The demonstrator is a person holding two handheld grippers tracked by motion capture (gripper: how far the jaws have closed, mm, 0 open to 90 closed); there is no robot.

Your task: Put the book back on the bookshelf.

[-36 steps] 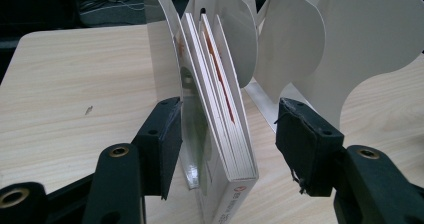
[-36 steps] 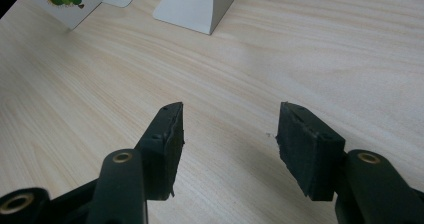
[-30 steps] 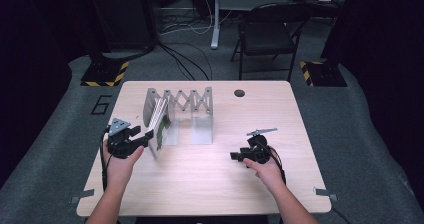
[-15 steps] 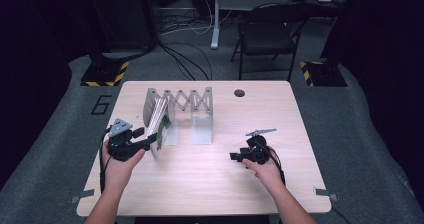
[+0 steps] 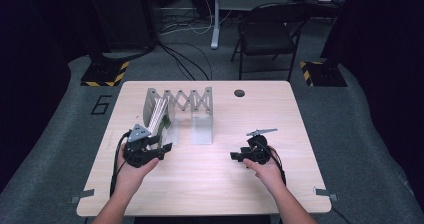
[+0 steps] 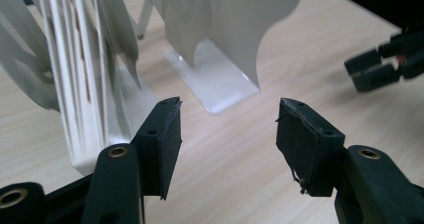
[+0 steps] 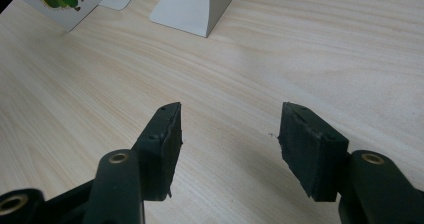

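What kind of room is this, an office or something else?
Probably a lab or studio set up for recording: a lone wooden table on grey carpet, dark surrounds, a folding chair, floor cables, and hazard-striped stand bases.

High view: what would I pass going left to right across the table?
Left gripper → books in the rack's left end → rack's right plate → right gripper.

Both claws were black, with brass-ringed screw holes at the jaw bases. The left claw (image 5: 166,147) carried a grey three-cornered plate; black cables trailed from the right claw (image 5: 234,156).
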